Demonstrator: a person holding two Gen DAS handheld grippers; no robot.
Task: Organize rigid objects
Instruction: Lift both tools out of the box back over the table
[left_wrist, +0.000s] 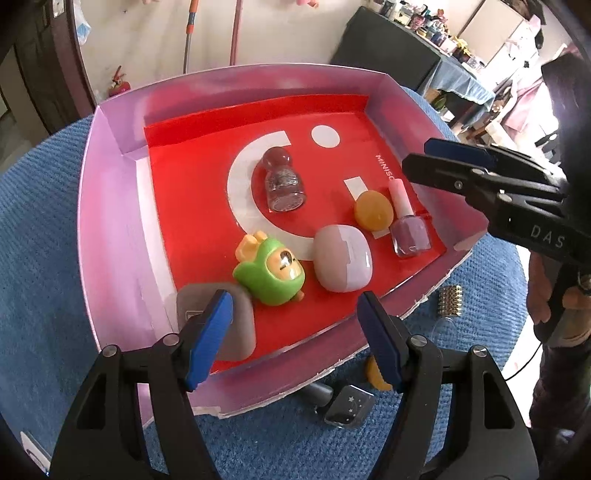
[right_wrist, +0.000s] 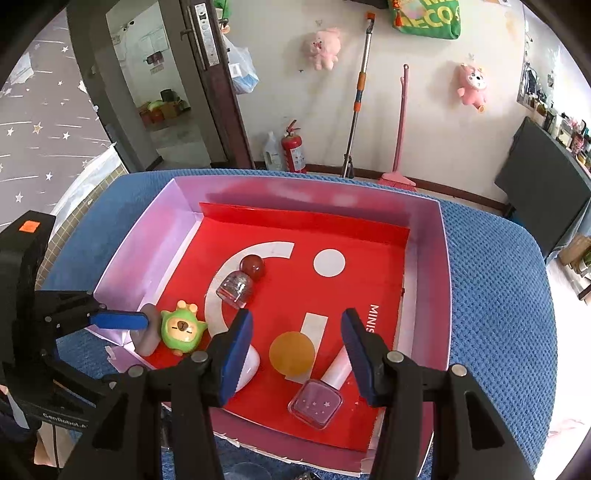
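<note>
A pink box (left_wrist: 110, 206) with a red liner holds a glitter bottle with a red ball cap (left_wrist: 282, 184), an orange disc (left_wrist: 373, 208), a pink nail polish bottle (left_wrist: 408, 225), a pale pink case (left_wrist: 341, 258), a green toy (left_wrist: 269, 271) and a grey-pink case (left_wrist: 240, 325). My left gripper (left_wrist: 295, 336) is open above the box's near edge, its left finger over the grey-pink case. My right gripper (right_wrist: 297, 354) is open and empty above the orange disc (right_wrist: 291, 354) and the nail polish bottle (right_wrist: 317, 400).
The box stands on a blue textured cloth (right_wrist: 495, 295). Outside the box's near edge lie a dark star-printed bottle (left_wrist: 349, 406), an orange piece (left_wrist: 375, 373) and a gold studded object (left_wrist: 450, 301). Brooms and a fire extinguisher (right_wrist: 293, 147) stand by the far wall.
</note>
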